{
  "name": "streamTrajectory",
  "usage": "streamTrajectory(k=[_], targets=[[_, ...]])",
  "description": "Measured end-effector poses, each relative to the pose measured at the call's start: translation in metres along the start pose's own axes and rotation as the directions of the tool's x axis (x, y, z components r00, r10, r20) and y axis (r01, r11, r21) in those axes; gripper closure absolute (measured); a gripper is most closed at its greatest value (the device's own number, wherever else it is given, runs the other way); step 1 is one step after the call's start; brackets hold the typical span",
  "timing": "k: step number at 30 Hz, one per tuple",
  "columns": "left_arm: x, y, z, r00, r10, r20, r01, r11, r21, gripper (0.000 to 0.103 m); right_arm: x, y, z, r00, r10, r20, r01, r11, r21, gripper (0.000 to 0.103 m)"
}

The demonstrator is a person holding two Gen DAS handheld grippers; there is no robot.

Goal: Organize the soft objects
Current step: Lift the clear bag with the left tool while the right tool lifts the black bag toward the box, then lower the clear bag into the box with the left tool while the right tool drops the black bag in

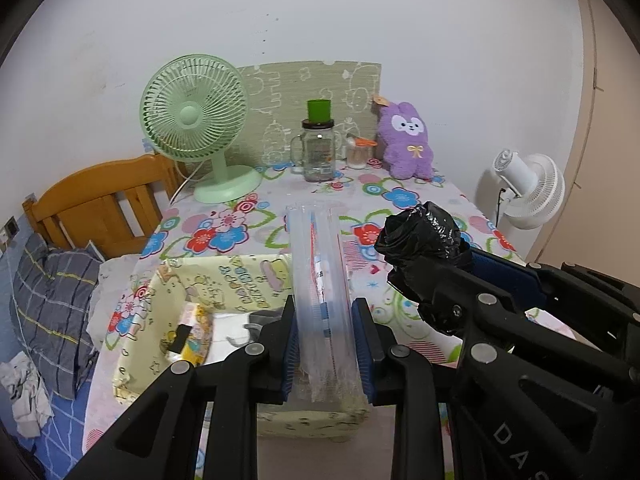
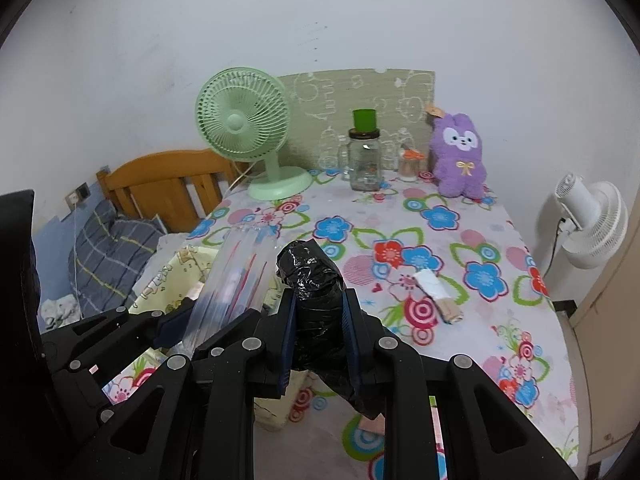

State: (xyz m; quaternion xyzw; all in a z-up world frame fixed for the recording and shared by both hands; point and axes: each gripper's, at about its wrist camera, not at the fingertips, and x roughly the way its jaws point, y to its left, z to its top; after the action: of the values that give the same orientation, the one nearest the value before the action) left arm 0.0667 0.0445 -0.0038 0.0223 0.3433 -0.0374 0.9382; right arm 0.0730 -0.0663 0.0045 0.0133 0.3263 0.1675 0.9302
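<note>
Two hand-held grippers hover side by side over the near end of a desk covered in a flower-print cloth. The left gripper has its fingers clenched on a rolled bundle of clear plastic bags with red and blue strips, held above a pale yellow cartoon-print fabric bin at the desk's near left corner. The right gripper has its fingers clamped on a crumpled black plastic bag roll, just beside the clear bundle. A small white and beige folded cloth lies on the desk to the right. Far back stand a mint green desk fan, a glass jar with a green cup on top and a purple plush rabbit.
</note>
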Motion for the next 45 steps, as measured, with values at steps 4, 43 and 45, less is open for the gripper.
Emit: streamTrajectory(k=[4,43,45], targets=[[0.005,0.012,0.000,1.000,0.012,-0.006,-0.012,1.000,-0.008,0.077,0.009,0.010,0.002,1.000,0.014,-0.008,-0.014,1.000,-0.013,0.078],[0.053,0.095,-0.022,0.986,0.044,-0.159,-0.067,0.988,-0.141,0.028,0.098,0.080,0.007,0.978,0.146,-0.150,-0.163,0.981,-0.105,0.078],[0.054,0.098,-0.021,0.986,0.046,-0.162,-0.071,0.986,-0.148,0.027,0.102,0.083,0.007,0.975,0.158,-0.154,-0.176,0.979,-0.107,0.078]])
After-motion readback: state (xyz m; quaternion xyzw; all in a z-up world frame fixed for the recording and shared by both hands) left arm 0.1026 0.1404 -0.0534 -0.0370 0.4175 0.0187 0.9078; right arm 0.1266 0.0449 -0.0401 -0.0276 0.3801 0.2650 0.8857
